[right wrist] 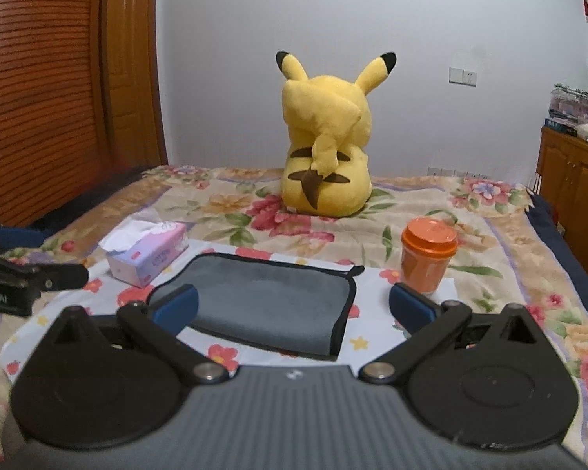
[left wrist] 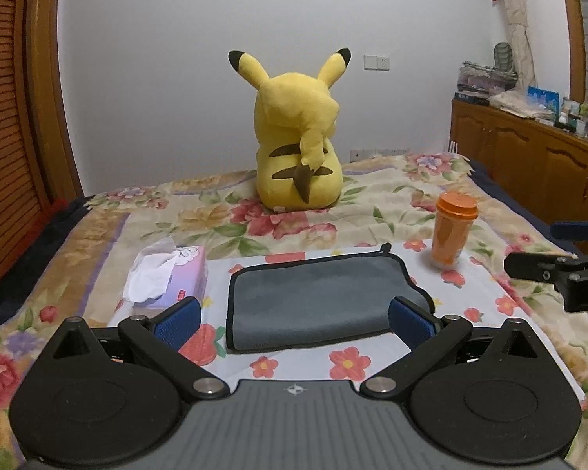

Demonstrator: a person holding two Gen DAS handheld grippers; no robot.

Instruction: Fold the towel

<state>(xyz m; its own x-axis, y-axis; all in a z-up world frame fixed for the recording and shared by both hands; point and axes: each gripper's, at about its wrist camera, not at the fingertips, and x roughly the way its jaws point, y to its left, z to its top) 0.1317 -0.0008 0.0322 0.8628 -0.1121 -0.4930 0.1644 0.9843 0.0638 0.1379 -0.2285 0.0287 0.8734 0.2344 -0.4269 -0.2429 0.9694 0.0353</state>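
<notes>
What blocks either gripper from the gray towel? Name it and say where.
Nothing visible. The gray towel lies flat ahead of the open left gripper and right gripper. Tissue box and orange cup flank it.

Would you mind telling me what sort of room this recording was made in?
Most likely a bedroom at home: the towel lies on a bed with a floral cover, a plush toy sits near the wall, and a wooden cabinet with household clutter stands alongside.

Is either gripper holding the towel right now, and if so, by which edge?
Neither. Left gripper and right gripper are both open and empty above the grey towel.
</notes>
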